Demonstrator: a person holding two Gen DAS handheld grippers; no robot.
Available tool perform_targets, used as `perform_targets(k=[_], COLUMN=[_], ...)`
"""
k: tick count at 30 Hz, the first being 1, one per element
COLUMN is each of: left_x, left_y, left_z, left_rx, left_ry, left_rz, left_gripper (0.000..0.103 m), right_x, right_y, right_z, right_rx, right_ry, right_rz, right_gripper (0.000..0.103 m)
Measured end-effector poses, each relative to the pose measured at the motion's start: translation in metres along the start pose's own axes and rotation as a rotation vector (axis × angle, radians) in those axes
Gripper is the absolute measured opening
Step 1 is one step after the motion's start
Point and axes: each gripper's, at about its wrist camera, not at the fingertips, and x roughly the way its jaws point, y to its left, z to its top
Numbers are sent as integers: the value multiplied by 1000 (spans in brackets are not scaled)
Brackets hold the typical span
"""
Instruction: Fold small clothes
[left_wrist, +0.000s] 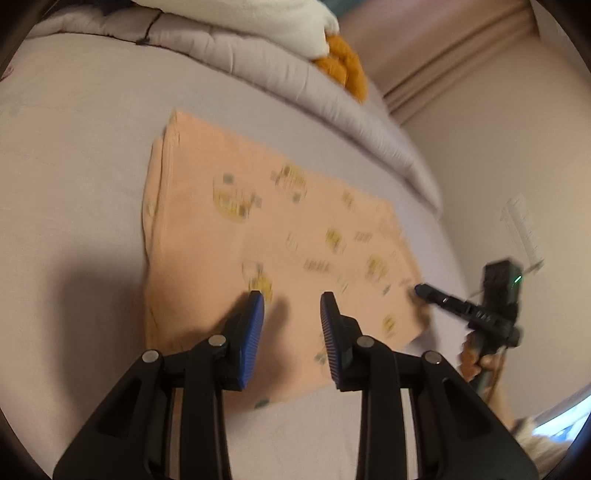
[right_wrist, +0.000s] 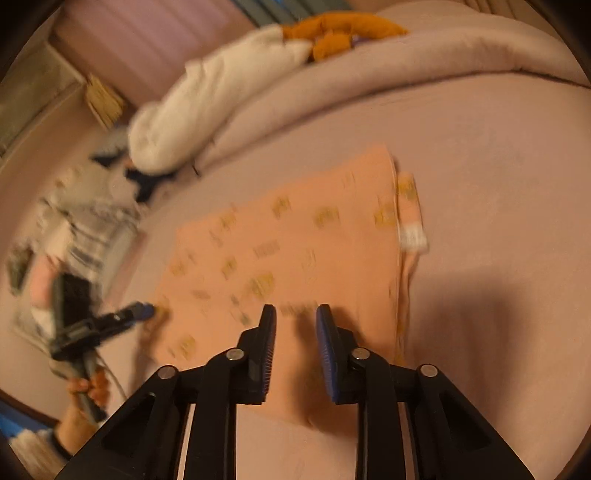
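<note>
Both grippers, left (left_wrist: 291, 295) and right (right_wrist: 295, 308), hover with fingers spread and empty over the near edge of the peach garment (left_wrist: 266, 236), which lies flat and partly folded, its long axis across them. It rests on a mauve bedsheet (left_wrist: 74, 155), rumpled duvet (left_wrist: 258, 55) behind.

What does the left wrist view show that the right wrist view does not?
Only the left wrist view shows the wall plate beyond the bed's edge. Only the right wrist view shows the striped clothes piled at the far side and the white cuff sticking out from the peach garment. Both show the garment flat on the bed, the white and orange items on the rolled duvet, and each view's own open gripper: left, right.
</note>
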Motion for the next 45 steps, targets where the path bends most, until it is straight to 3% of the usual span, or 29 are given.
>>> perform_targets(k=[2, 4, 6, 8, 12, 18, 21, 23, 26, 30, 34, 37, 45], left_x=[8, 11, 2, -7, -21, -42, -50, -55, -65, -75, -86, -91, -99], left_y=[0, 10, 20, 31, 40, 25, 17, 10, 3, -16, -34, -46, -68], left_z=[-14, -29, -40, -47, -56, -72, -80, -85, -93, -101, -111, -116, -129], left_rx=[32, 39, 29, -21, -77, -79, -55, -39, -19, 28, 71, 99, 158], left_ry=[34, 58, 41, 35, 26, 11, 4, -1, -19, -48, -74, -90, -119], left_rz=[64, 107, 95, 70, 64, 178, 268, 313, 336, 367, 394, 413, 471], left_gripper=[29, 22, 17, 16, 16, 27, 32, 40, 52, 66, 78, 84, 94], right_x=[9, 12, 7, 0, -9, -27, -37, -45, -53, -61, -65, -68, -71], right_y=[2, -5, -15, -23, -29, -10, -6, -5, 3, 20, 36, 51, 70], right_z=[-9, -19, -26, -27, -28, -46, -60, -69, -77, -85, -89, -89, -92], right_rx=[-45, -71, -49, -4, 44, 48, 46, 52, 47, 27, 3, -32, -66], right_ry=[45, 74, 68, 55, 39, 25, 22, 19, 9, -13, -30, -61, -91], right_rz=[-85, -156, -163, -152, -156, -203, -207, -196, -183, -163, -137, -159, -132], right_gripper=[21, 18, 6, 0, 0, 0, 16, 17, 19, 38, 42, 60, 63])
